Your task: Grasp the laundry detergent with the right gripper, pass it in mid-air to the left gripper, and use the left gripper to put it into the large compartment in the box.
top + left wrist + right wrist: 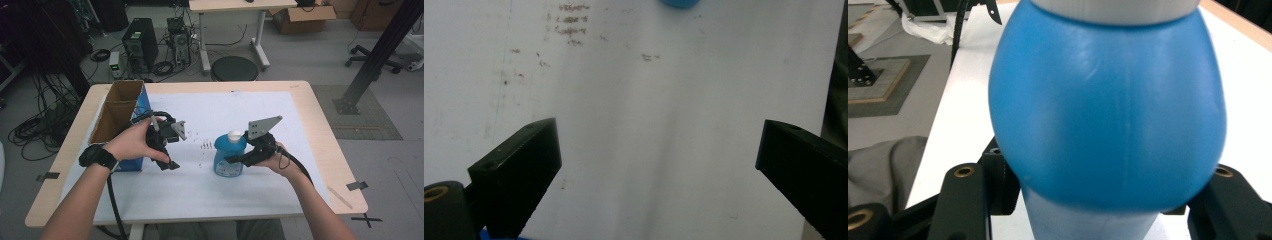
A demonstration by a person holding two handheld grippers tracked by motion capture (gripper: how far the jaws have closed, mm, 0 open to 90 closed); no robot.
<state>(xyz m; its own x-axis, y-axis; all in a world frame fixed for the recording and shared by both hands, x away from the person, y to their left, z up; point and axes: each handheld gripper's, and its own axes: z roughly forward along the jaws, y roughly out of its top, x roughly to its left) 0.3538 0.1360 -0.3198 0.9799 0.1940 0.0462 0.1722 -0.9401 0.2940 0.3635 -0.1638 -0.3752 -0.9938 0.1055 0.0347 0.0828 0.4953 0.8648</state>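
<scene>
A lab — computer towers (141, 45), tangled floor cables (37, 127), rig frame (377, 55).

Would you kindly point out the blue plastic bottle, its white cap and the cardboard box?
Blue plastic bottle (228, 159): high view, labelled front.
White cap (234, 135): high view, top.
Cardboard box (110, 120): high view, brown inner wall.

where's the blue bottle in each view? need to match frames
High view: blue bottle right of centre on the white sheet, in the right gripper.
Left gripper view: a blue sliver at the top edge.
Right gripper view: centre, close up, jaws pressed on both sides.
Shared landmark: the white sheet.
</scene>
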